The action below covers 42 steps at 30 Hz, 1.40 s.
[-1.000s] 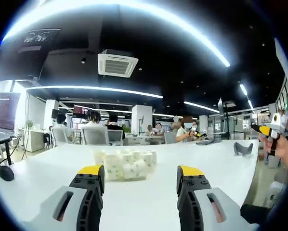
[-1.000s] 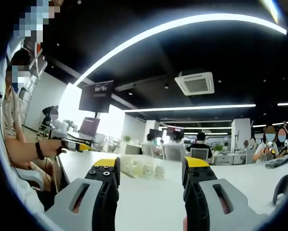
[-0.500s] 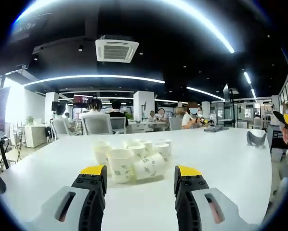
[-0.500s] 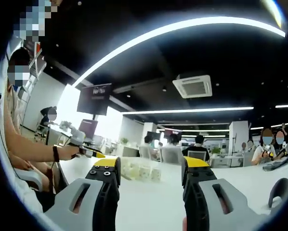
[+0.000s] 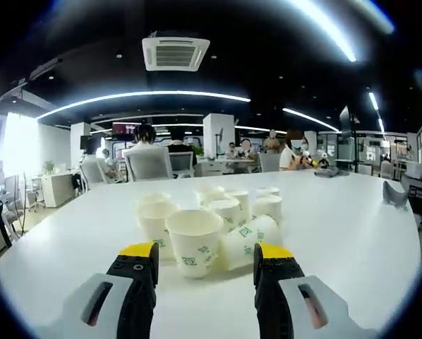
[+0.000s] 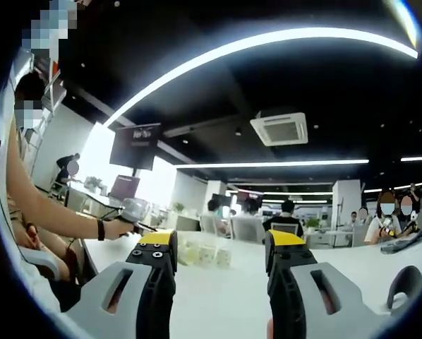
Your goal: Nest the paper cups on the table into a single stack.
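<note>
The left gripper [image 5: 204,258] hung with jaws spread just short of the paper cups [image 5: 209,224] clustered on the white table [image 5: 338,233], one cup lying tipped, while the right gripper [image 6: 220,247] stood equally spread, farther off.

left view near paper cups [image 5: 194,240], right view far
</note>
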{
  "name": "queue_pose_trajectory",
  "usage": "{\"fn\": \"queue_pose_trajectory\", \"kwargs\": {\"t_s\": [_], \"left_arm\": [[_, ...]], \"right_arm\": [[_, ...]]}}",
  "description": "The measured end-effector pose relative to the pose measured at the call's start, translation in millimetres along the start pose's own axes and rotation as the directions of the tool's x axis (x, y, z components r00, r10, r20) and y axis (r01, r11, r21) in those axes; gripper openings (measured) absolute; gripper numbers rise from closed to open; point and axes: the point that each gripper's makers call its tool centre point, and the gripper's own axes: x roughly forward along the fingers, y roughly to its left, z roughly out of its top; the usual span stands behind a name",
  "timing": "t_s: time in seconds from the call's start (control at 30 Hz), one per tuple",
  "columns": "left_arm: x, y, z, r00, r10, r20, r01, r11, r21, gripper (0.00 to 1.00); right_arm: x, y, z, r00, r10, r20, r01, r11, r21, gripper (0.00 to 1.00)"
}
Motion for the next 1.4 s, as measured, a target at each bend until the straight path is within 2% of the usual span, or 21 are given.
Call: {"fn": "queue_pose_trajectory", "kwargs": {"t_s": [0.07, 0.17, 0.37, 0.63, 0.83, 1.07, 1.13, 1.4], "left_arm": [[3, -1.7, 0.5, 1.000, 0.000, -0.008, 0.000, 1.000, 0.008, 0.58], [9, 5.5, -0.2, 1.000, 0.012, -0.013, -0.012, 1.000, 0.011, 0.56], [16, 3.2, -10.8, 0.999, 0.005, -0.038, -0.005, 1.000, -0.004, 0.56], [43, 6.9, -12.2, 0.999, 0.004, -0.043, -0.004, 1.000, 0.003, 0.56], [51, 6.6, -11.3, 0.999, 0.004, -0.035, -0.004, 1.000, -0.009, 0.55], [47, 6.3, -6.2, 1.000, 0.007, -0.012, -0.007, 1.000, -0.018, 0.49], [45, 0.0, -3.6, 1.000, -0.008, 0.004, 0.009, 0.998, -0.059, 0.48], [33, -9.6, -5.0, 1.000, -0.010, 0.005, 0.010, 0.999, -0.041, 0.46]], "right_arm": [[0, -1, 0.1, 1.000, -0.001, -0.002, 0.001, 1.000, -0.003, 0.53], [0, -4, 1.8, 1.000, -0.004, -0.001, 0.004, 1.000, -0.005, 0.53], [-2, -11, 3.3, 1.000, -0.015, -0.005, 0.015, 1.000, -0.009, 0.52], [-9, -22, 14.4, 0.999, -0.040, -0.006, 0.040, 0.999, -0.035, 0.52], [-10, -28, 15.2, 0.998, -0.056, -0.009, 0.056, 0.998, -0.042, 0.52], [-7, -26, 10.8, 0.998, -0.054, -0.023, 0.053, 0.998, -0.042, 0.51], [-6, -27, 9.2, 0.998, -0.055, -0.030, 0.054, 0.998, -0.042, 0.51], [-5, -27, 10.2, 0.998, -0.054, -0.030, 0.053, 0.998, -0.043, 0.51]]}}
